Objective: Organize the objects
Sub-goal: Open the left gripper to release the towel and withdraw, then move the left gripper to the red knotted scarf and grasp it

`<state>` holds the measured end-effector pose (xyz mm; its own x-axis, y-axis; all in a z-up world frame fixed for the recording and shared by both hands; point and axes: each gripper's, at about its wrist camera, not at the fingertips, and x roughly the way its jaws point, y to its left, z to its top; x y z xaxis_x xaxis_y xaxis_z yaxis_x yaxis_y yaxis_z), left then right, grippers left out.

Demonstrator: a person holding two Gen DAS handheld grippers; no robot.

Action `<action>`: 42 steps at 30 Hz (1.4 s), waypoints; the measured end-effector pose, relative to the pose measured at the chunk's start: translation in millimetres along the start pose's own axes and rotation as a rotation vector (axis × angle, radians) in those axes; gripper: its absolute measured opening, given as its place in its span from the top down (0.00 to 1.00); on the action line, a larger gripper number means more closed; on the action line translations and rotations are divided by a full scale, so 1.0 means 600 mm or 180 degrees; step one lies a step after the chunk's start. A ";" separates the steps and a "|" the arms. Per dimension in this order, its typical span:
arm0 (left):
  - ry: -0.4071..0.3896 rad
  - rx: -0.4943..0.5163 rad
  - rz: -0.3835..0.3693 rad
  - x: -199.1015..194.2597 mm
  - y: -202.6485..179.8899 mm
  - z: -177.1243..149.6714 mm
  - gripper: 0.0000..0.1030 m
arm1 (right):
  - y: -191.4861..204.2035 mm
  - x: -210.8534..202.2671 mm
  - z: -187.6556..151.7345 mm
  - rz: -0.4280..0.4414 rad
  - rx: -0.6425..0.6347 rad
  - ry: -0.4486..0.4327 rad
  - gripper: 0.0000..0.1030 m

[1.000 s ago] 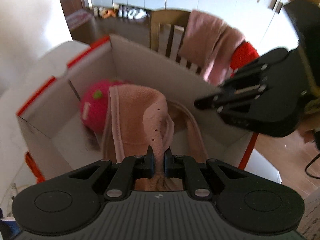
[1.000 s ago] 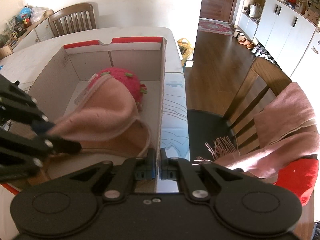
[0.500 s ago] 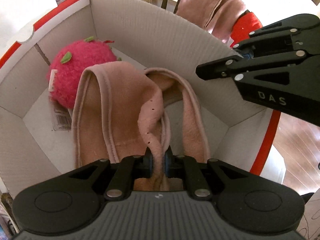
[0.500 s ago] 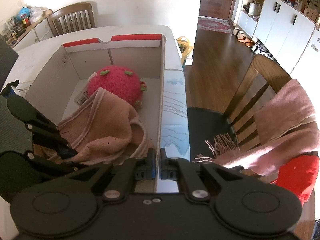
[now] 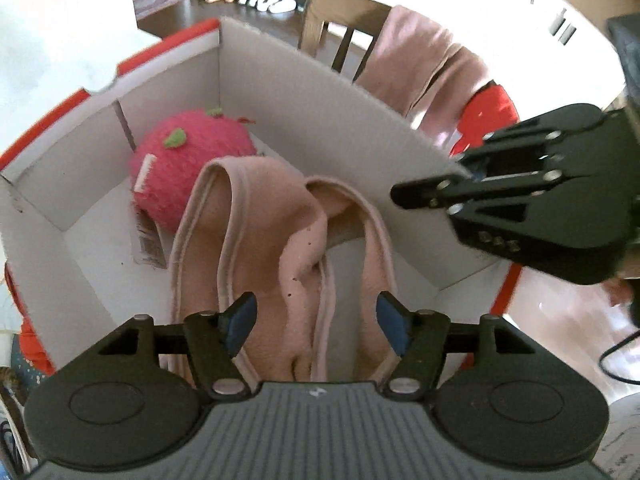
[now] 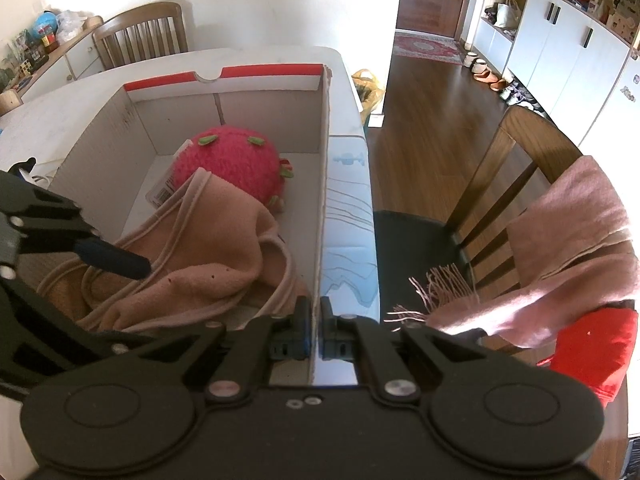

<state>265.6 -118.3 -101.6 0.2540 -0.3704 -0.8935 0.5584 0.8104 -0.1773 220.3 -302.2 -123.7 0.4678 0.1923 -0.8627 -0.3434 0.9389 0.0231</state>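
Note:
A white cardboard box [image 5: 320,100] with red trim stands on the table. In it lie a pink plush fruit [image 5: 192,164] with green leaves and a peach cloth [image 5: 260,220], crumpled at the near end. My left gripper [image 5: 318,316] hangs over the cloth. Its jaws are opening; folds of cloth lie between the blue pads but the pads do not press on them. In the right wrist view the left gripper's fingers [image 6: 112,260] reach over the cloth [image 6: 216,248] beside the plush [image 6: 232,160]. My right gripper [image 6: 316,320] is shut on the box's right wall [image 6: 325,160].
A wooden chair [image 6: 516,152] stands to the right of the table, with a pink fringed scarf [image 6: 580,220] and a red cloth [image 6: 592,340] draped on it. A light blue patterned mat [image 6: 348,240] lies along the box's outer side. Another chair [image 6: 140,32] stands beyond the table.
The left gripper lowered the cloth into the box, then spread its jaws and let the cloth go. The cloth now rests slumped on the box floor. The right gripper has not moved.

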 end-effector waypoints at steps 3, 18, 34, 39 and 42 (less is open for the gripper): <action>-0.0120 -0.0014 -0.0005 -0.025 -0.012 -0.008 0.35 | 0.001 0.000 0.000 -0.0017 -0.0004 0.0008 0.97; -0.0901 -0.0417 0.0056 -0.174 0.020 -0.033 0.23 | 0.008 -0.001 0.001 -0.0077 -0.0002 0.0022 0.98; -0.0993 -0.1296 0.1090 -0.193 0.173 -0.104 0.01 | 0.009 -0.003 0.000 -0.0092 -0.0002 0.0029 0.97; -0.0848 -0.1381 0.1270 -0.152 0.193 -0.113 0.01 | 0.006 -0.005 -0.004 -0.0106 0.0014 0.0033 0.98; -0.0780 -0.1354 0.1333 -0.132 0.196 -0.110 0.01 | 0.003 -0.007 -0.008 -0.0121 0.0037 0.0036 0.98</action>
<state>259.1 36.4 -78.9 0.5836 -0.0358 -0.8112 0.0237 0.9994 -0.0270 213.8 -302.9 -122.3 0.4710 0.1532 -0.8687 -0.3160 0.9487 -0.0041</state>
